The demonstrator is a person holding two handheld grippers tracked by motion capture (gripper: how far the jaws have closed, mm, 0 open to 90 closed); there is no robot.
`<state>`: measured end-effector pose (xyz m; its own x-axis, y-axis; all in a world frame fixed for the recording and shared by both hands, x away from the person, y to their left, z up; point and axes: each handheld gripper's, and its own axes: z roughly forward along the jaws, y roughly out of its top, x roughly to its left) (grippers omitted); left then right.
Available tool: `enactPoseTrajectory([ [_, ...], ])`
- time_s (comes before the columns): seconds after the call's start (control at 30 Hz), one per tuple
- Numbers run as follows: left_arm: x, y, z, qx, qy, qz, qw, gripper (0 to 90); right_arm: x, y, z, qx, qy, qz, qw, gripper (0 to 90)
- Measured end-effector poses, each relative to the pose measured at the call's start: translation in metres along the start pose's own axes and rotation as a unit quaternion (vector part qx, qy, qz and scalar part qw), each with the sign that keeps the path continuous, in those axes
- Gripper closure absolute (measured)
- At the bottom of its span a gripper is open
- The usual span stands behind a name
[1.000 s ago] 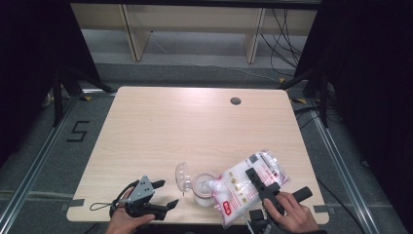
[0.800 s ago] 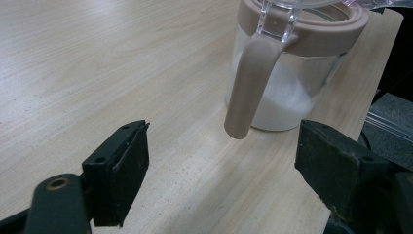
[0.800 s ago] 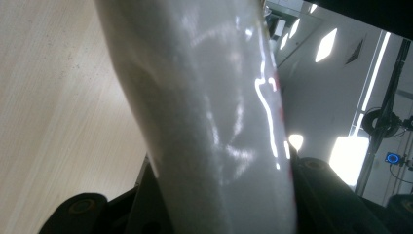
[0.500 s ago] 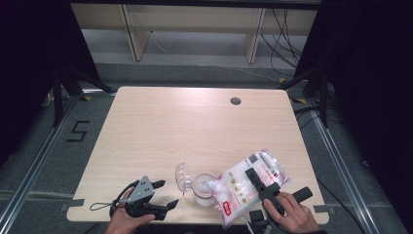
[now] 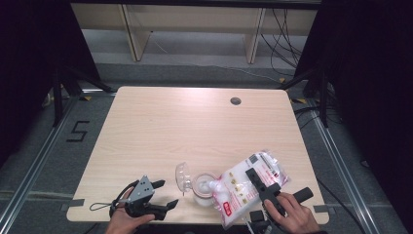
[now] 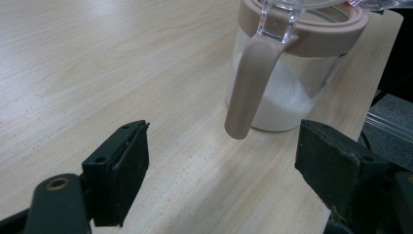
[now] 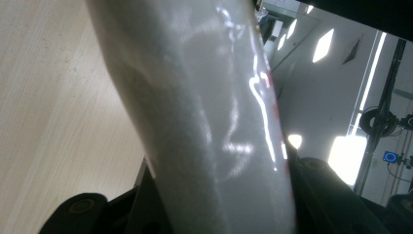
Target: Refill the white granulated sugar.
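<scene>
1. across the middle of the room stands a pale wood-grain worktop (image 5: 195, 131) with rounded corners and a round cable hole (image 5: 235, 101) near its far edge, right of centre.
2. most of its surface is bare; the things sit close to the near edge.
3. around it lies grey floor (image 5: 44, 146) with metal rails, a black mark like a "5" (image 5: 78, 131) on the left, dark curtains at both sides, and pale shelving legs and cables beyond the far edge.
4. near the near edge, right of centre, stands a clear jar (image 5: 203, 187) with a beige rim and handle, its clear lid tipped up on the left, white grains inside.
5. the left tool (image 5: 163, 194), held at the near left, is spread wide and empty, its jaws facing the jar's handle (image 6: 246, 87).
6. the right tool (image 5: 265, 187) is clamped on a white plastic bag (image 5: 243, 187) with red print, tilted with its lower end at the jar's mouth.
</scene>
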<state>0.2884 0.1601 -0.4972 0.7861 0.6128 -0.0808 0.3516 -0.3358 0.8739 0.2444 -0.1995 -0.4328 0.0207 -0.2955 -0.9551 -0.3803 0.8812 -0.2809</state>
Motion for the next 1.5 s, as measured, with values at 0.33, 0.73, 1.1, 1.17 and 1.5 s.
enactPoseTrajectory([
  [0.33,-0.001,0.0,0.0,0.0,0.001,-0.011,0.9999,19.6,0.003,-0.003,0.003,-0.001,0.008,0.001,1.0,67.8],
  [0.73,0.0,0.0,0.001,-0.001,0.0,-0.004,1.0,19.6,0.006,-0.006,0.006,-0.002,0.027,-0.013,0.9996,68.7],
  [1.1,0.0,0.0,0.001,0.002,-0.001,0.002,1.0,19.6,0.013,-0.006,0.01,0.001,0.032,-0.021,0.9993,70.2],
  [1.17,0.0,0.0,0.001,0.002,-0.001,0.003,1.0,19.6,0.014,-0.006,0.01,0.002,0.032,-0.024,0.9992,70.2],
  [1.5,0.0,0.0,0.0,0.002,0.001,0.002,1.0,19.6,0.012,-0.006,0.008,0.004,0.026,-0.026,0.9993,70.5],
])
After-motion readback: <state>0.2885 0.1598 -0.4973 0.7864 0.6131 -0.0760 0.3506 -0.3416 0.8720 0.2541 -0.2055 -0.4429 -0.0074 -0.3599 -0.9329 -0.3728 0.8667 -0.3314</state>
